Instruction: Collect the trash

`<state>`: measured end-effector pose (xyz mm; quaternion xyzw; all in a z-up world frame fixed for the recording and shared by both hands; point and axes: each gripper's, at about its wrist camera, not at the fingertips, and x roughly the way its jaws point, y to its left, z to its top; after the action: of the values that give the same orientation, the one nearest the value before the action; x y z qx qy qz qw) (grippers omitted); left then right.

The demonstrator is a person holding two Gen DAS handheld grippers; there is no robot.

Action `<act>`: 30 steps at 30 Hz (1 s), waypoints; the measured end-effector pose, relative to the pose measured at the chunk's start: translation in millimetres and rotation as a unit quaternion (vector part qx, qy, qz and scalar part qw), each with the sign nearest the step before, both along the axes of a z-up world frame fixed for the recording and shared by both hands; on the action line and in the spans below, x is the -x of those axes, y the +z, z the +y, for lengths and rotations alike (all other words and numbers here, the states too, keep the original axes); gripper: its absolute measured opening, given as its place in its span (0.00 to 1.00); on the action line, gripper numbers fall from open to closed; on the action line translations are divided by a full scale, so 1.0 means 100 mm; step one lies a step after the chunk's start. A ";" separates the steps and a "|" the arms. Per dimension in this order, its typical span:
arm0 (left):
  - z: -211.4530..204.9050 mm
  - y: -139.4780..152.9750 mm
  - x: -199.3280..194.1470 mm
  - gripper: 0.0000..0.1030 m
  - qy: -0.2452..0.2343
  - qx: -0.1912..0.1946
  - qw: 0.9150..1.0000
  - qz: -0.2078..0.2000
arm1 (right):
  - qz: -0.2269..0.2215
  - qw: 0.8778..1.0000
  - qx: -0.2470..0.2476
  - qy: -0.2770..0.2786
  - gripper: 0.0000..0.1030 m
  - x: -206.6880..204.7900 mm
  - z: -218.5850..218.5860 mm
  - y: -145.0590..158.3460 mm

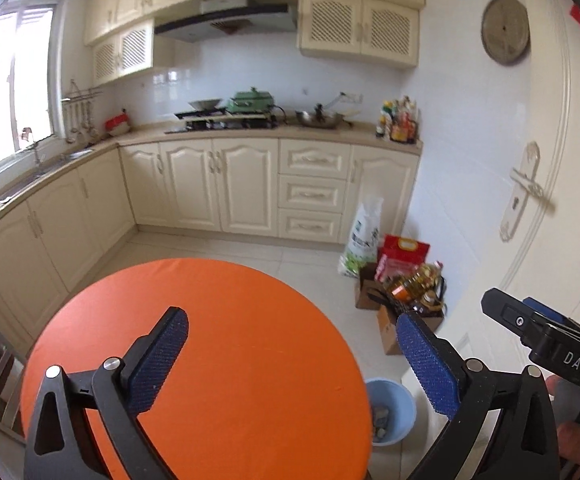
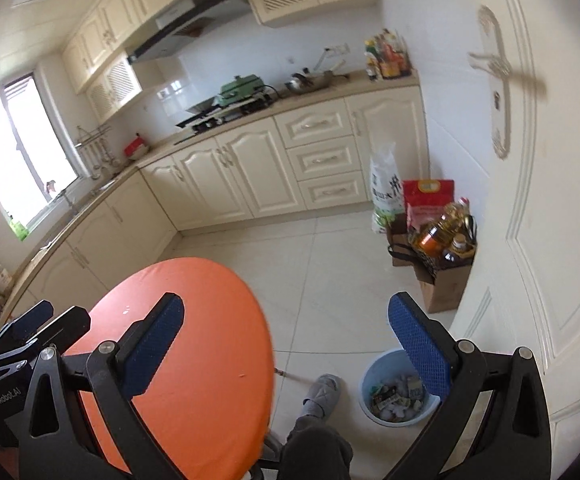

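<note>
Bin: my pale blue round plastic bucket [image 2: 370, 384] stands upright on the white tile floor, open-topped, just beside the edge of the orange round table.
Bin position: from my left tongs' camera the bucket [image 1: 404, 400] is partly tucked behind the table's rim; from my right tongs' camera I see nearly the whole mouth, with my slippered foot near its left side.
Trash: a loose heap of crumpled white paper and small printed wrappers [image 2: 396, 400] lies in the bottom of the bucket, well below the rim.
Trash detail: the individual pieces are too small for me to name.
</note>
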<state>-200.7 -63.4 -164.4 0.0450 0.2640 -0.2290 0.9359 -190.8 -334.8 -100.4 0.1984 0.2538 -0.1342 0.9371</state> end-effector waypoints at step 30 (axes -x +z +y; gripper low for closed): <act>1.58 0.09 3.00 0.99 0.209 0.040 0.973 -0.094 | -0.099 0.973 0.133 0.161 1.00 0.50 2.48 0.86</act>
<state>-500.2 94.7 -155.0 -0.0271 0.1691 -0.0339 0.9847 -240.8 -86.6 -14.4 0.0411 0.1682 0.0065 0.9849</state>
